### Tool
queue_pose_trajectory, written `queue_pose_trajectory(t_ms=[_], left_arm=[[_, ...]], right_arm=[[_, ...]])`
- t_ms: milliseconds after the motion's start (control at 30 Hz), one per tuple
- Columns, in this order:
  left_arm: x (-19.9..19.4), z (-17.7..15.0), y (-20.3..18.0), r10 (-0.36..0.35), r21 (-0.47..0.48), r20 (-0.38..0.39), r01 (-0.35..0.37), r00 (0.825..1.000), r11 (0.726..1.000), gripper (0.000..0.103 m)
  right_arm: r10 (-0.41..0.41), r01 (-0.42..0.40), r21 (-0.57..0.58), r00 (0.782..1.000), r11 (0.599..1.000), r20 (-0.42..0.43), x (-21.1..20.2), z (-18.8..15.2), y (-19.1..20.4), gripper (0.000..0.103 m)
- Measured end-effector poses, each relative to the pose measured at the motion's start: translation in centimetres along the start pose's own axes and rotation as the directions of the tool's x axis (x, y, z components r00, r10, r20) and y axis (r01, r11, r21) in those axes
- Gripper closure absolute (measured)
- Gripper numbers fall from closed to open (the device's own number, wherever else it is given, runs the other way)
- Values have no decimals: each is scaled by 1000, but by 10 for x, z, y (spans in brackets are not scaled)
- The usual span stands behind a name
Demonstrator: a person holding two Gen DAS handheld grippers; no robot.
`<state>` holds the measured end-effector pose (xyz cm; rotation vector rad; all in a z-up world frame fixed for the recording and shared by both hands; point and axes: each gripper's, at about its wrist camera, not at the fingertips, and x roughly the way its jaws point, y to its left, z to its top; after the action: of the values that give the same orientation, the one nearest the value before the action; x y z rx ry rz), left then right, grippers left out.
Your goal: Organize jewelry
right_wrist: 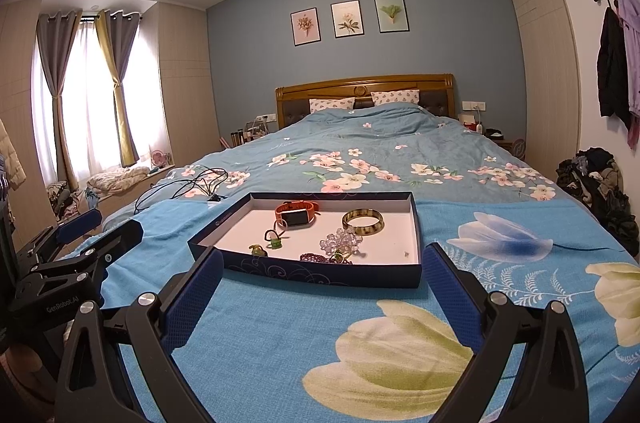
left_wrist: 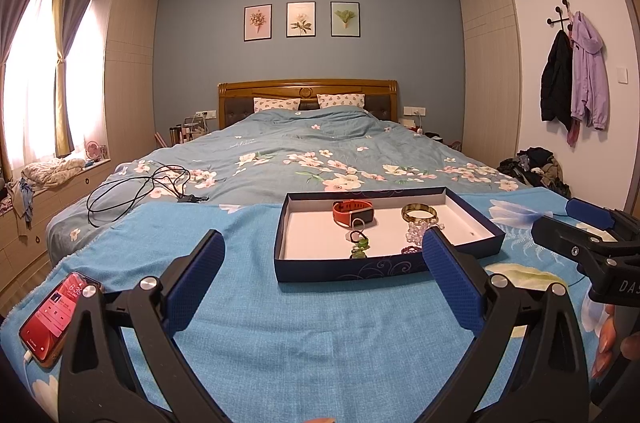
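Both wrist cameras are looking low along the bed [left_wrist: 320,151] toward the headboard [right_wrist: 364,85] (left one sitting leftward), sharing the nearby jewelry tray [left_wrist: 348,269].

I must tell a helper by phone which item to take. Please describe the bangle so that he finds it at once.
On the bed, near its foot, lies a shallow dark blue box with a white floor. The bangle lies in its far right part, beside the orange watch. It is the only plain, stiff ring, mottled yellow-brown.

navy box [right_wrist: 320,273] on bedspread holds orange watch [right_wrist: 297,215], bangle [right_wrist: 363,221], trinkets [right_wrist: 341,243].
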<state>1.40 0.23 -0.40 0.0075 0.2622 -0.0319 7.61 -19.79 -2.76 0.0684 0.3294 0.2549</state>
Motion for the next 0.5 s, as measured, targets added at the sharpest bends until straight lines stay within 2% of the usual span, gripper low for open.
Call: queue_pose_trajectory(t_ms=[500], left_arm=[[0, 0, 0, -2, -1, -2, 2, 1000, 1000, 6]], right_arm=[[1, -1, 2, 1000, 1000, -3, 0, 0, 0, 7]])
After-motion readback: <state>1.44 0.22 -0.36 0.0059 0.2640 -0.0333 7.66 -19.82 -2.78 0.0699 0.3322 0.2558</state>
